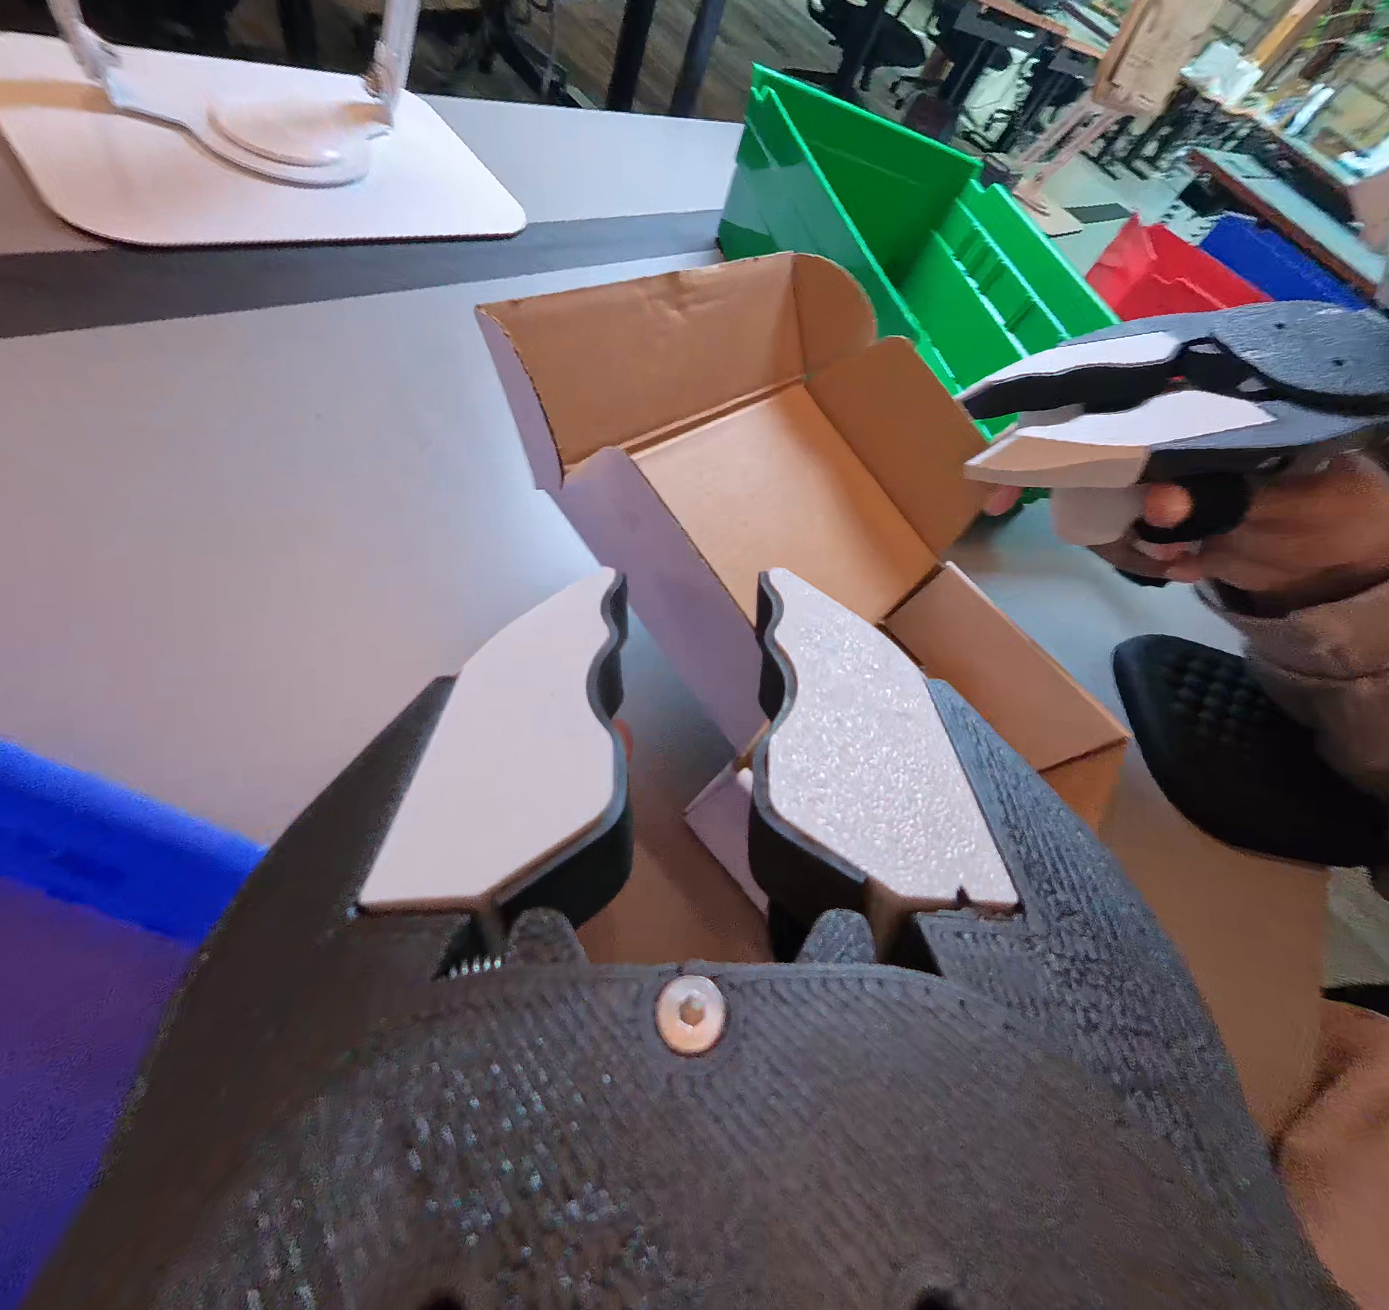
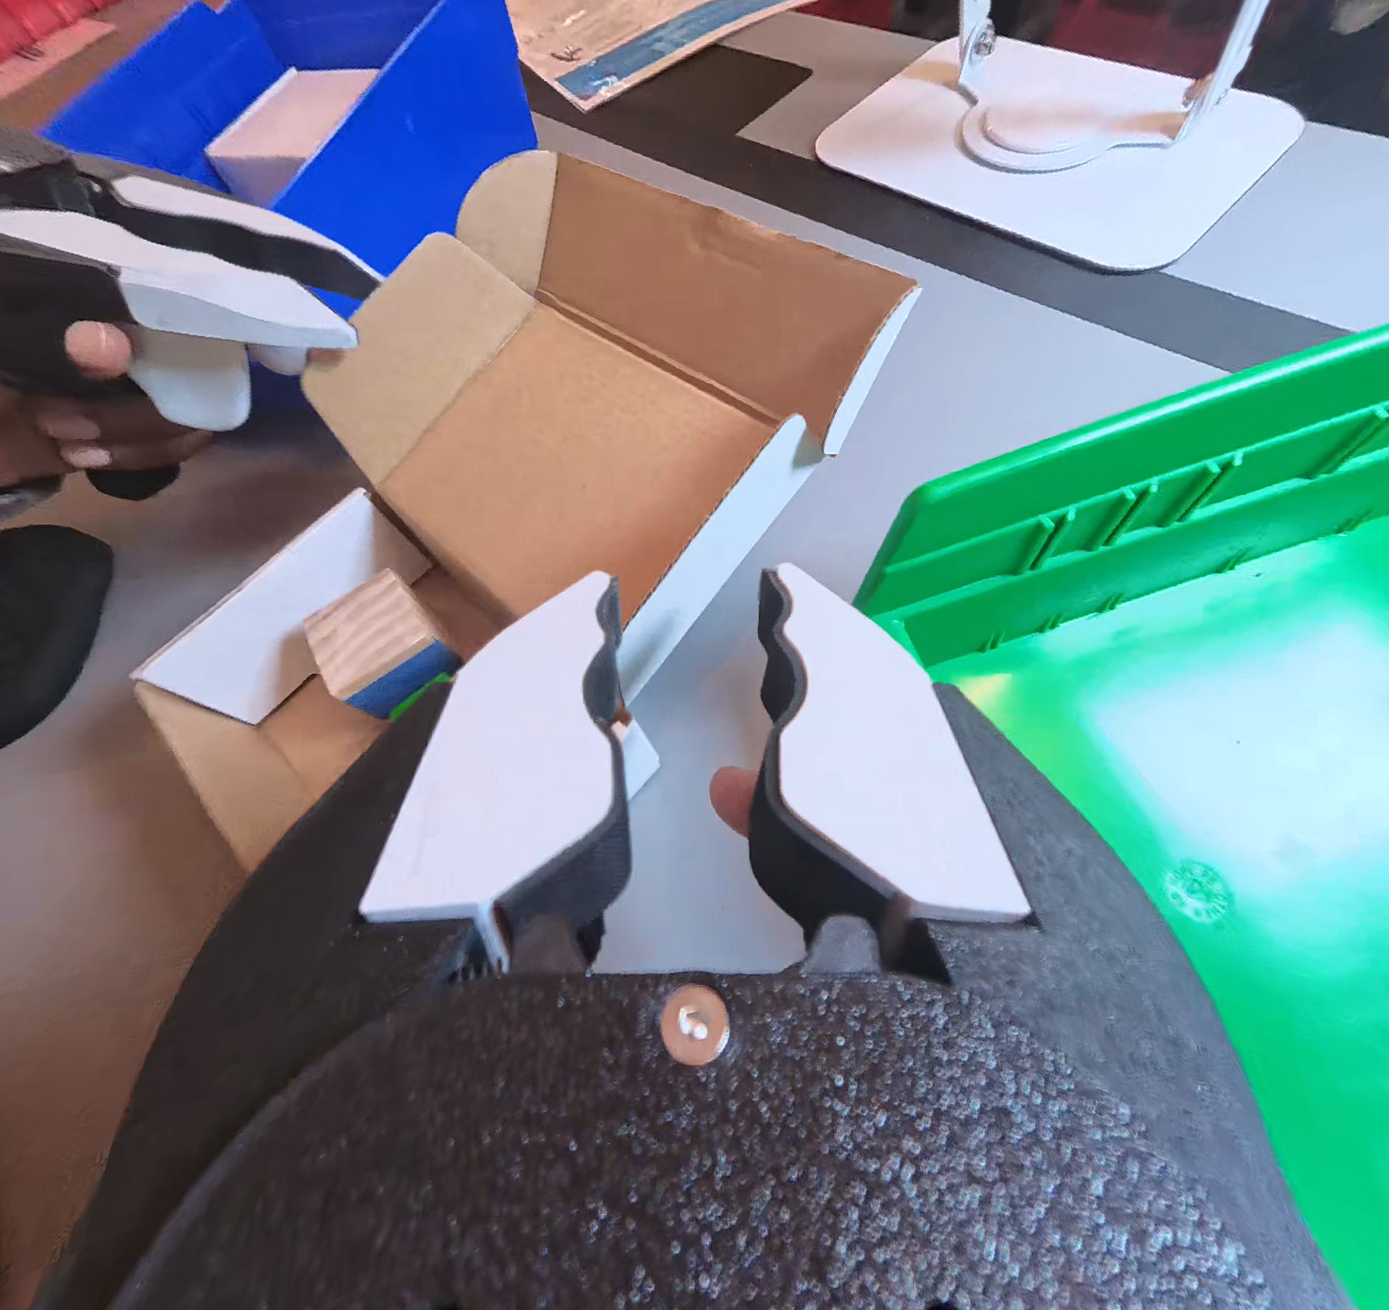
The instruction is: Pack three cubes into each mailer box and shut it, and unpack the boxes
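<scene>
- Mailer box (image 2: 601, 402): on the grey table (image 1: 225, 522), lid raised, between the blue bin (image 2: 391, 94) at left and the green bin (image 2: 1127, 673) at right.
- Contents: one wooden cube (image 2: 376, 635) shows at the near end — others may be hidden.
- Left gripper (image 1: 691, 658): jaws apart, empty, over the box's left wall.
- Right gripper (image 2: 691, 643): jaws apart, empty, beside the right wall.
- Progress: the box stands open — cube handling and closing remain.

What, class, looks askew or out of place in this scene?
The wooden cube with a blue face sits tilted inside the open brown cardboard mailer box, propped on something green beneath it. Nothing looks spilled or damaged.
</scene>
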The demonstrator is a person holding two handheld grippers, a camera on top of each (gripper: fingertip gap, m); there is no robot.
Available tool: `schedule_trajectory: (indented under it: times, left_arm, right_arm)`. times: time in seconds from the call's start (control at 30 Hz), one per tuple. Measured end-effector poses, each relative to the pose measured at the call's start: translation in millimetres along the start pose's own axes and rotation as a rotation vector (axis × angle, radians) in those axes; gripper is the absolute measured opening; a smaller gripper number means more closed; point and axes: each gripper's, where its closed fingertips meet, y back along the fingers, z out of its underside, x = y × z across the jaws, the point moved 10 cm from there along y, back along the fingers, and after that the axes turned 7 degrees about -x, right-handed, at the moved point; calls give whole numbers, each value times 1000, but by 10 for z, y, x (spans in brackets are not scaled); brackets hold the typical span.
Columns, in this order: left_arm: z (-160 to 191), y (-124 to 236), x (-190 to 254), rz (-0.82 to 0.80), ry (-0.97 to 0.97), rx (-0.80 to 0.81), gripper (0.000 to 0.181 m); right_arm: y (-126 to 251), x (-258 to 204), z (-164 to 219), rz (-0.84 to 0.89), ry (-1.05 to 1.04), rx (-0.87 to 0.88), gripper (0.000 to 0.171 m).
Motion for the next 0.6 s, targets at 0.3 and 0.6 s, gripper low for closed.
schedule_trajectory:
  times: [0.3, 0.6]
  left_arm:
    - [188, 89, 273, 109, -254, 98, 14]
    - [714, 300, 563, 205, -689, -10, 10]
  right_arm:
    - [151, -323, 275, 92, 445, 205, 15]
    - [391, -489, 799, -133, 646, 149, 16]
